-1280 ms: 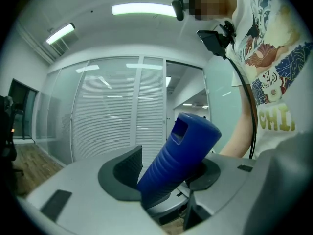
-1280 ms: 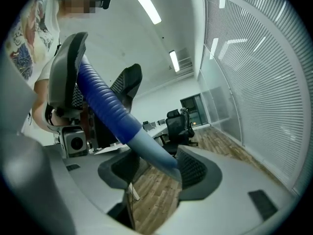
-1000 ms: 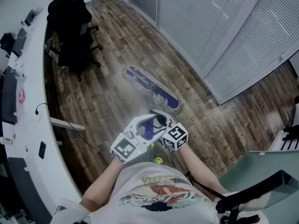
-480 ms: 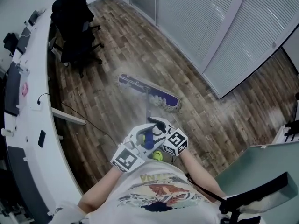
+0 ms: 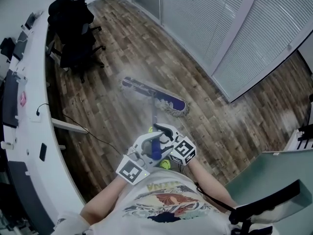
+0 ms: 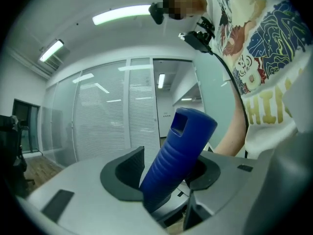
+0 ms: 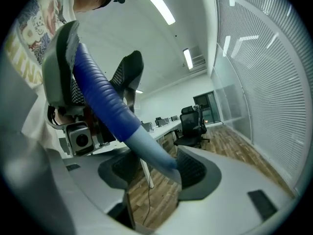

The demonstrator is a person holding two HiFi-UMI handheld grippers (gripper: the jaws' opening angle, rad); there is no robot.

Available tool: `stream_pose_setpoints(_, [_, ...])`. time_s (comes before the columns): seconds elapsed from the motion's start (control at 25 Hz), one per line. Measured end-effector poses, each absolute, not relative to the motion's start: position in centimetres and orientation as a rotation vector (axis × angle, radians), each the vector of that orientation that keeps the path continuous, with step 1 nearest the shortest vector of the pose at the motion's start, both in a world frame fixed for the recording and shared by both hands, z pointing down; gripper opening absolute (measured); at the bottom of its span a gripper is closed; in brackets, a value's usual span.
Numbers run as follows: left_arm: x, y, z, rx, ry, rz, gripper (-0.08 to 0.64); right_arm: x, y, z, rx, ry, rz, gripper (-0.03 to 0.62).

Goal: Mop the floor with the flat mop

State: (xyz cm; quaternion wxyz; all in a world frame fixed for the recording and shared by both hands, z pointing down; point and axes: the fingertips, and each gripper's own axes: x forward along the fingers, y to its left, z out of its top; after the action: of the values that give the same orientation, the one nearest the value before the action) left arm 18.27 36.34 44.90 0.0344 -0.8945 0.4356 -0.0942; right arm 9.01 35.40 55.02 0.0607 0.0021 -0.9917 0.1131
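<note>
The flat mop's purple head (image 5: 154,96) with its white fringe lies on the wooden floor ahead of me. Its thin pole (image 5: 154,115) rises toward my hands and ends in a blue ribbed grip (image 5: 156,150). My left gripper (image 5: 149,146) is shut on that grip (image 6: 179,150) near its top end. My right gripper (image 5: 165,134) is shut on the handle just below, where the blue grip meets the pale shaft (image 7: 152,152). The two grippers sit side by side in front of my chest.
A curved white desk (image 5: 30,126) runs along the left, with black office chairs (image 5: 72,27) at its far end and a cable (image 5: 87,132) trailing on the floor. Glass walls with blinds (image 5: 230,28) close off the right. A grey-green panel (image 5: 266,177) stands at the lower right.
The mop head has slid a little to the left across the floor and turned to lie flatter across the picture. Both grippers have shifted along with the handle, still closed on it.
</note>
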Motion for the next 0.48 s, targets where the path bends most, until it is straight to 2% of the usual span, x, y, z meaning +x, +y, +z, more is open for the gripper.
stream_pose_setpoints(0.48, [5.4,20.3,45.9,-2.755,1.374,-0.276,0.204,-4.3,19.5,56.1,-0.074,-2.889,0.258,0.230])
